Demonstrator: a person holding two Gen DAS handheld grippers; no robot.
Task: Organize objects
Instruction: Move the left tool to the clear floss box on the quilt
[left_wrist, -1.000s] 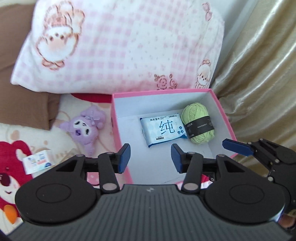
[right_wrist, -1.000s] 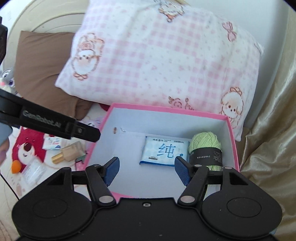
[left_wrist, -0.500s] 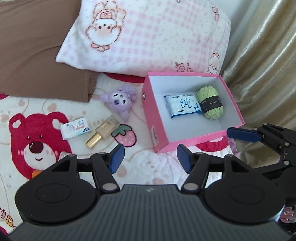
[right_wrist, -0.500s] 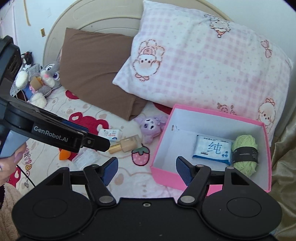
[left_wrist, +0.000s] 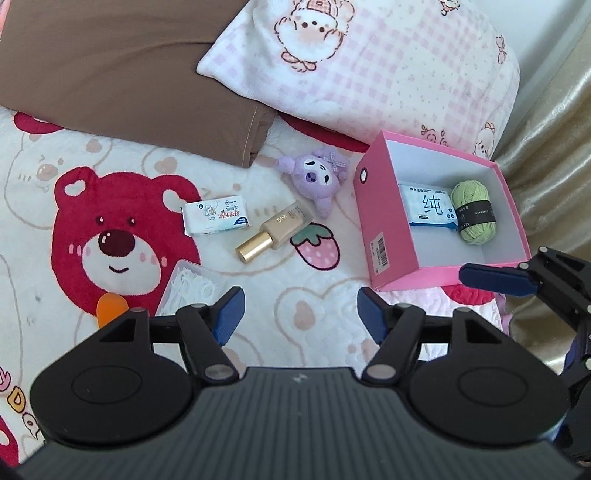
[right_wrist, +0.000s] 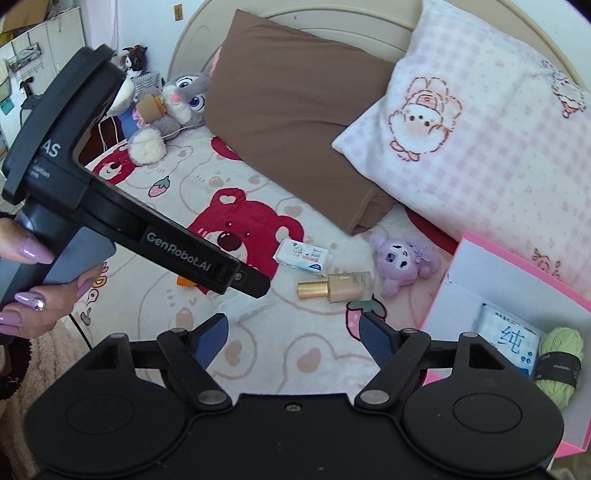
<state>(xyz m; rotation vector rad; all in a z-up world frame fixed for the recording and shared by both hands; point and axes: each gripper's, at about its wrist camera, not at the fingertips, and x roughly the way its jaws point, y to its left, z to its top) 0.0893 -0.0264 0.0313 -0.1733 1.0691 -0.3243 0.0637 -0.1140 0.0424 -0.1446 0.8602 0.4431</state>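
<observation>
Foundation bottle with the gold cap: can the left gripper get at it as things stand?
Probably yes. The foundation bottle lies on its side in the open on the blanket, apart from its neighbours. The left gripper is open, holds nothing, and nothing lies between.

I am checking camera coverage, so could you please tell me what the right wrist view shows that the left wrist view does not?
Only the right wrist view shows the grey rabbit plush by the headboard and the hand holding the left hand-held gripper's handle. Only the left wrist view shows the whole pink box, barcode included, and the clear floss-pick box unobstructed. Both show the purple plush, foundation bottle, tissue pack, wipes and green yarn.
</observation>
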